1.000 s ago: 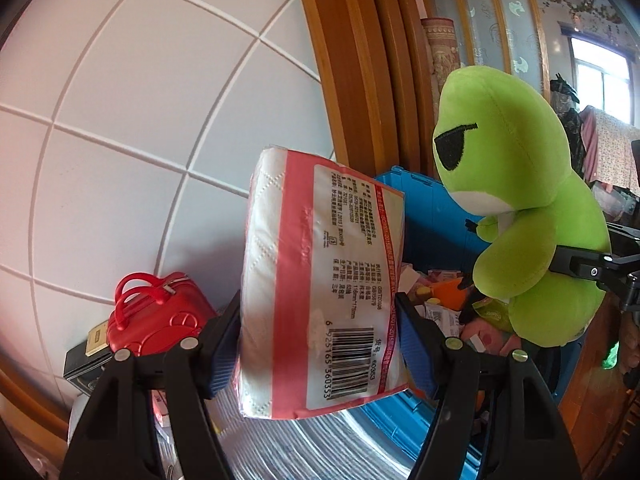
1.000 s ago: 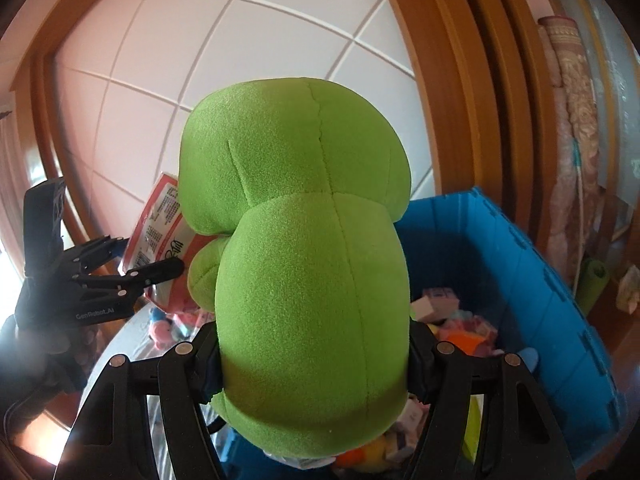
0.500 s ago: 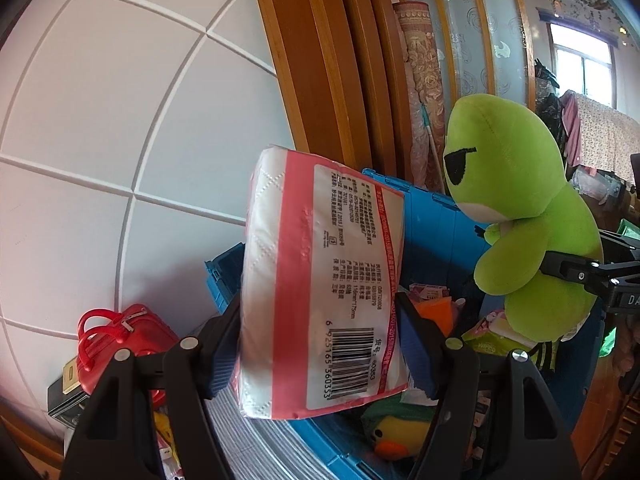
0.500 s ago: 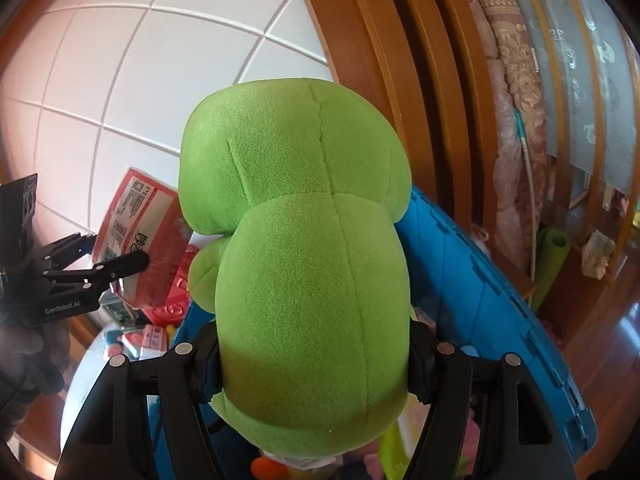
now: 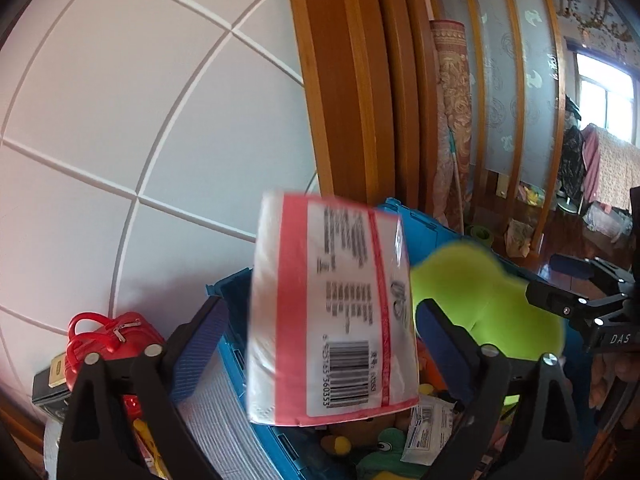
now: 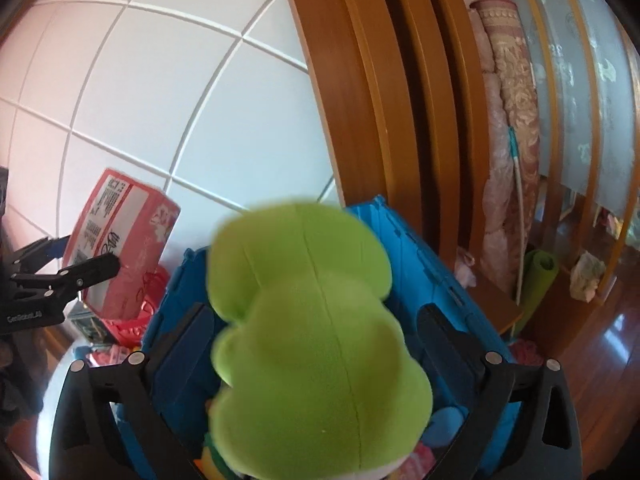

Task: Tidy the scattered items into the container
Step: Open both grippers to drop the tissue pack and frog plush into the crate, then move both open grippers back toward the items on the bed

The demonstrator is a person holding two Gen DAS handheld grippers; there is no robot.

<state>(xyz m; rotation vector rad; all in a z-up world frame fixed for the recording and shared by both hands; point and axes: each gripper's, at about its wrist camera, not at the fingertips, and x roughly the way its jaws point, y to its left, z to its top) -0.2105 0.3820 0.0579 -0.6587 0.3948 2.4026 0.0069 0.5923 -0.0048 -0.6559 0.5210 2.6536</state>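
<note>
Because both loads hang over the open blue plastic crate [image 5: 424, 232], each claw, left [image 5: 320, 344] and right [image 6: 312, 344], has just been opening, jaws apart, freeing the pink-wrapped tissue pack [image 5: 332, 312] and green plush frog [image 6: 316, 340] to drop in.

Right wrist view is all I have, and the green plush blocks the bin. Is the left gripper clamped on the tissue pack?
Observer: No. From the left wrist, the left gripper jaws have just been opening. Both pads stand clear of the tissue pack, which is motion-blurred over the blue bin.
Operator: What's in the bin under it?
Observer: A white barcoded packet lies there, next to a green soft toy.
Operator: And the red thing left of the bin?
Observer: It's a red mini suitcase with handles and a zip, outside the bin.
</note>
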